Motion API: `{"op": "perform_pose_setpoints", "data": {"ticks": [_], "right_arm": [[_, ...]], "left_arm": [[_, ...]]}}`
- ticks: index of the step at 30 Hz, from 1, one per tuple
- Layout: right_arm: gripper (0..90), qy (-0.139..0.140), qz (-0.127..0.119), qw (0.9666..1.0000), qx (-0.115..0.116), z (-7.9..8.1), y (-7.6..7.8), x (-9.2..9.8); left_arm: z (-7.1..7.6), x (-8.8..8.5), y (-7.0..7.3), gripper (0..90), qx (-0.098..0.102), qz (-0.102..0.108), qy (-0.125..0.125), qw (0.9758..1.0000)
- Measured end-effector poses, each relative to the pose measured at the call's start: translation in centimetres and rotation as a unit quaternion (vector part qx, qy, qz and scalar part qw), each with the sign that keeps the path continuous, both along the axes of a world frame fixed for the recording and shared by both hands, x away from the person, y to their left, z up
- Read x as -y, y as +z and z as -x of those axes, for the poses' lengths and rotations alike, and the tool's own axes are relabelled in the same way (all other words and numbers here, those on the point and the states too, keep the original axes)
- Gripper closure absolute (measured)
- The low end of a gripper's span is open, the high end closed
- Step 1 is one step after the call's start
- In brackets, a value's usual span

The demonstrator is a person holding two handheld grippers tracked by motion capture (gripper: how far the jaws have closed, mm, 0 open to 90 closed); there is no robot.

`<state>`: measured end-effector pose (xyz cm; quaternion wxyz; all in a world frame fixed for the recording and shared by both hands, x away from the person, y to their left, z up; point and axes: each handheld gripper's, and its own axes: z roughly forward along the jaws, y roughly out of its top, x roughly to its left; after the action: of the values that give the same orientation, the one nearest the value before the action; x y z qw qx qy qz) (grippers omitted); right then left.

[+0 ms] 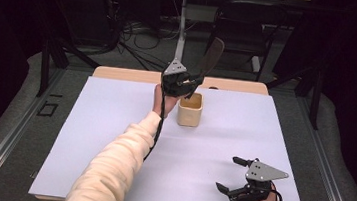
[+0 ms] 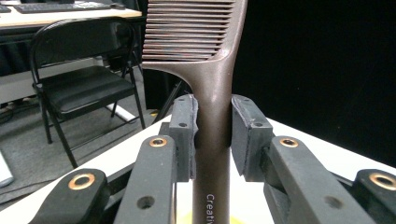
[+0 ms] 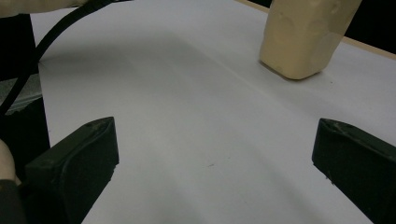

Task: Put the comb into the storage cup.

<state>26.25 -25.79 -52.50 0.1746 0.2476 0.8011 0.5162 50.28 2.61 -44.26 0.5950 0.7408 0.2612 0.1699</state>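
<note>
- Comb (image 2: 212, 116) clamped by its handle in left tool (image 2: 212, 135), pads pressing on both sides of the shaft, teeth end pointing up and away over the far edge of the desk (image 1: 112, 139).
- Seen from the high view: left tool (image 1: 184, 83) raised just above the cream cup (image 1: 190, 110), comb (image 1: 213, 56) sticking up and tilted to the right; lower end of the handle seemingly over or inside the cup mouth, exact depth hidden behind the tool.
- Right tool (image 1: 231, 175) parked near the front right corner of the desk, jaws spread wide, holding nothing; cup (image 3: 306, 35) well apart from it in the right gripper view.
- Likely step: either lifting the comb out of the cup or lowering it in; cannot tell which.
- Risk: light cup unsecured, right tool too far off to steady it; handle catching the rim could tip or drag it.
- Risk: grip sits low on a long, top-heavy comb; any loosening could let it swing or slide between the pads.
- Risk: tilted comb released at an angle could lever the cup over.
- Safer course, probably: comb brought upright and centred over the mouth before letting go.
</note>
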Motion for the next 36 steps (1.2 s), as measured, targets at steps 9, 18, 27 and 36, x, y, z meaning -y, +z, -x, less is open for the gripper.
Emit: {"op": "perform_pose_setpoints", "data": {"ticks": [9,18,27,36], "right_arm": [[0.0,0.000,-0.001,1.0000,-0.001,0.0,0.0,0.0],[0.0,0.000,-0.001,1.0000,-0.001,0.0,0.0,0.0],[0.0,0.001,0.000,1.0000,-0.001,0.0,0.0,0.0],[0.0,0.001,0.000,1.0000,-0.001,0.0,0.0,0.0]], "left_arm": [[-0.1,-0.1,-1.0,71.6,-0.003,0.012,0.000,0.9999],[-0.1,-0.5,-1.4,71.6,-0.002,0.021,-0.001,0.9998],[-0.3,-0.9,-2.1,71.6,-0.006,0.019,0.003,0.9998],[-0.3,-1.1,-2.4,71.5,-0.009,0.013,0.005,0.9999]]}}
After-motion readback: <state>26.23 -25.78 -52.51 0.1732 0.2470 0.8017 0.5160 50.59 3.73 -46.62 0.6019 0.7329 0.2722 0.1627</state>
